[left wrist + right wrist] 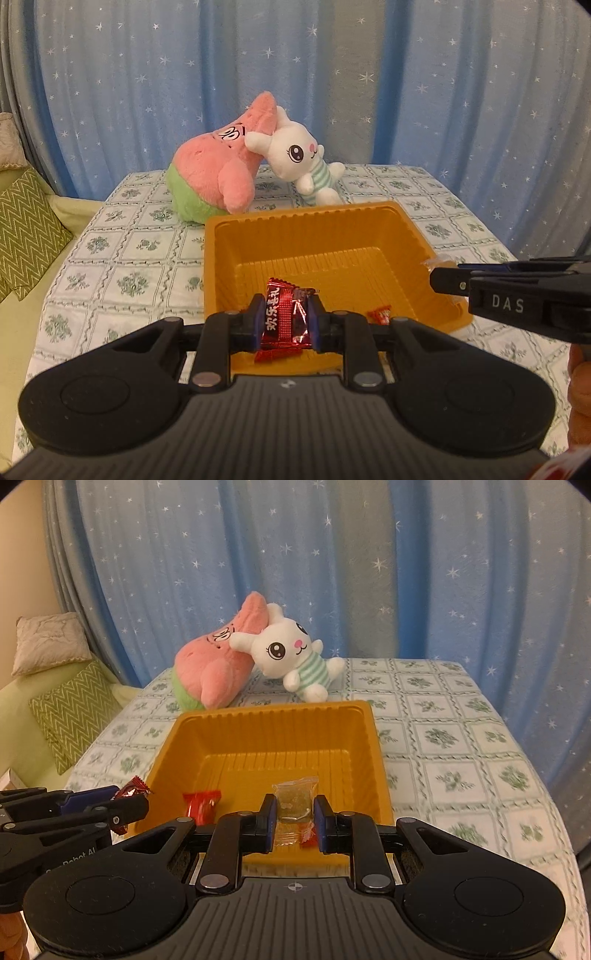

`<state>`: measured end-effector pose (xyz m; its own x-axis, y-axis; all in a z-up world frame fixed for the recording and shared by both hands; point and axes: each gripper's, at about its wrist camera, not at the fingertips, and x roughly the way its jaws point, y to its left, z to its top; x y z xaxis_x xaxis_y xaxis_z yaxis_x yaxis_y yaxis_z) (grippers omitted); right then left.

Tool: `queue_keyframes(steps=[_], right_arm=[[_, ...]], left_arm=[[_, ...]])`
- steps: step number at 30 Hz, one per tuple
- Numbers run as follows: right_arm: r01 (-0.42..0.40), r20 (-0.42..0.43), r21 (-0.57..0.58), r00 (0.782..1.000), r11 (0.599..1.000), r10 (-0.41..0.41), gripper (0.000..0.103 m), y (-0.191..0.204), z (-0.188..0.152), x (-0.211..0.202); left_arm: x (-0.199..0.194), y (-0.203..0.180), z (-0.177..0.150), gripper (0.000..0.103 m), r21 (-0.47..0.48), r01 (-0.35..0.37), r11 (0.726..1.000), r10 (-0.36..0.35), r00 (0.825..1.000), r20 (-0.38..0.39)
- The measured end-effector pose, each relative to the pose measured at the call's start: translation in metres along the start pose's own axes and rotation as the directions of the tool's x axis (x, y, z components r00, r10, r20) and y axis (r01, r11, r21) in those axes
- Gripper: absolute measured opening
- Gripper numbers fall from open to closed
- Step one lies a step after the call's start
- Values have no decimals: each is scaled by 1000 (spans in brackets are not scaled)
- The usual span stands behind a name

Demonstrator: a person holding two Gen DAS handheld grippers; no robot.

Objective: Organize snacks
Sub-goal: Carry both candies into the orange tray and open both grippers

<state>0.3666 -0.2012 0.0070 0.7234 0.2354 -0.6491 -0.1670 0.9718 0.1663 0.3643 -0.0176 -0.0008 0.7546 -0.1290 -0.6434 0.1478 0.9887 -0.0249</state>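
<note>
An orange plastic tray sits on the patterned tablecloth. My left gripper is shut on a red foil snack packet and hovers over the tray's near edge. From the right wrist view, that left gripper and its red packet show at the tray's left rim. My right gripper is shut on a clear packet with a yellow-green sweet above the tray's near side. In the left wrist view the right gripper reaches in at the tray's right rim. A small red wrapped candy lies inside the tray.
A pink and green plush star and a white plush rabbit lean together behind the tray. A blue star-print curtain hangs behind the table. A sofa with green zigzag cushions stands at the left.
</note>
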Motion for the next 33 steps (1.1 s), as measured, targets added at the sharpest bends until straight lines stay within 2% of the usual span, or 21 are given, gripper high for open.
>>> queue_keyframes(steps=[8,15,23,26,33], right_arm=[[16,-42,-12,999,1000,-17,21,-5,14,42],[22,-68,-20,997,1000,-23,21,-6,13,60],[24,-82,-11,996,1000,-25,21,-10,11,67],[23,-84,-6,996,1000,-23,21,-12,10,67],[18,-79,0,997,1000,-18,21,-14,9,64]], left_arm=[[40,10,10,22,0,-13,1000,13,999,-34],[58,9,11,22,1,-11,1000,11,999,-53],[70,3,12,23,10,0,1000,0,999,-51],[69,2,11,33,9,-5,1000,5,999,-50],[58,10,5,35,20,-24,1000,25,999,-43]])
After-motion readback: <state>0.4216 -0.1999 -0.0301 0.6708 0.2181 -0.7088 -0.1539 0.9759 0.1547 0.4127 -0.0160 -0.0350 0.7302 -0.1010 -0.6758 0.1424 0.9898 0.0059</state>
